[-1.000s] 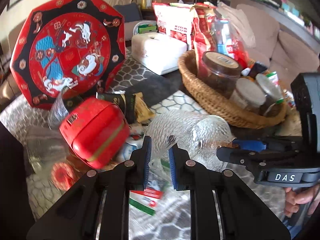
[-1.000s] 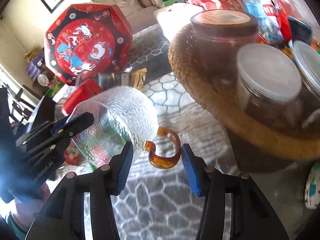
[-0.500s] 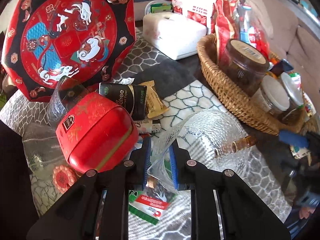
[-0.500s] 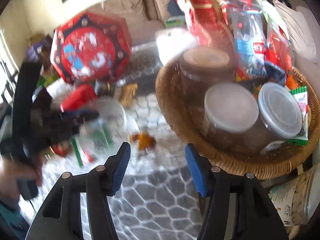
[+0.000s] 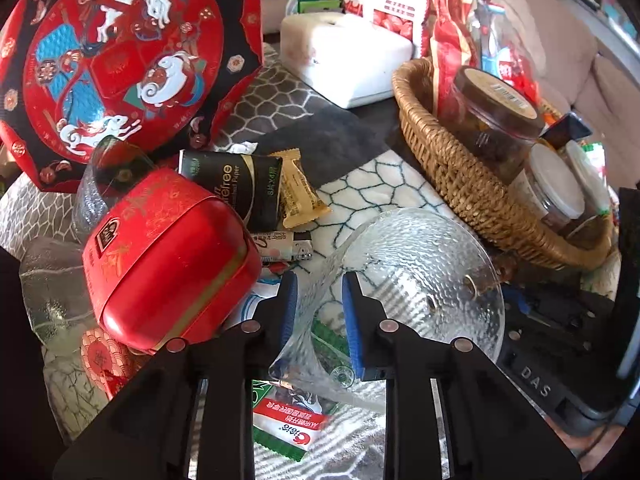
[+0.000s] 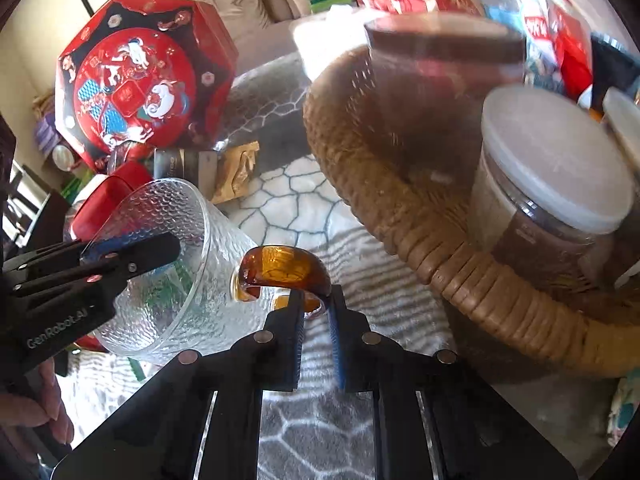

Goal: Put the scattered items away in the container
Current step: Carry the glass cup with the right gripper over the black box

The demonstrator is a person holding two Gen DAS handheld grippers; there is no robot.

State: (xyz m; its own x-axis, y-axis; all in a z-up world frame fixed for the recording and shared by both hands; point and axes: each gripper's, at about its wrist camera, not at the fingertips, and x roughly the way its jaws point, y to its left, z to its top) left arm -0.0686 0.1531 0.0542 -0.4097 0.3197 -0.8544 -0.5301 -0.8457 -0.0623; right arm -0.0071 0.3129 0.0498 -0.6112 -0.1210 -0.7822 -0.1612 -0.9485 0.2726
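Nearest the left wrist camera, the rim of a textured glass cup (image 5: 416, 280) is clamped between the blue pads of the left gripper (image 5: 320, 312), whose jaws are opening slightly. The cup is tilted over a red-and-green sachet (image 5: 286, 424) on the patterned cloth (image 5: 372, 188). In the right wrist view, the cup's amber handle (image 6: 284, 266) is pinched by the closing jaws of the right gripper (image 6: 316, 312), with a hand (image 6: 36, 412) seen at the left edge. Just beside the cup a red tin (image 5: 168, 264) is lying, with a black tissue pack (image 5: 236, 184) behind it. Farther right, the wicker basket (image 5: 452, 168) is filled with 3 lidded jars and snack bags. At the back, an octagonal red box (image 5: 120, 52) is propped upright.
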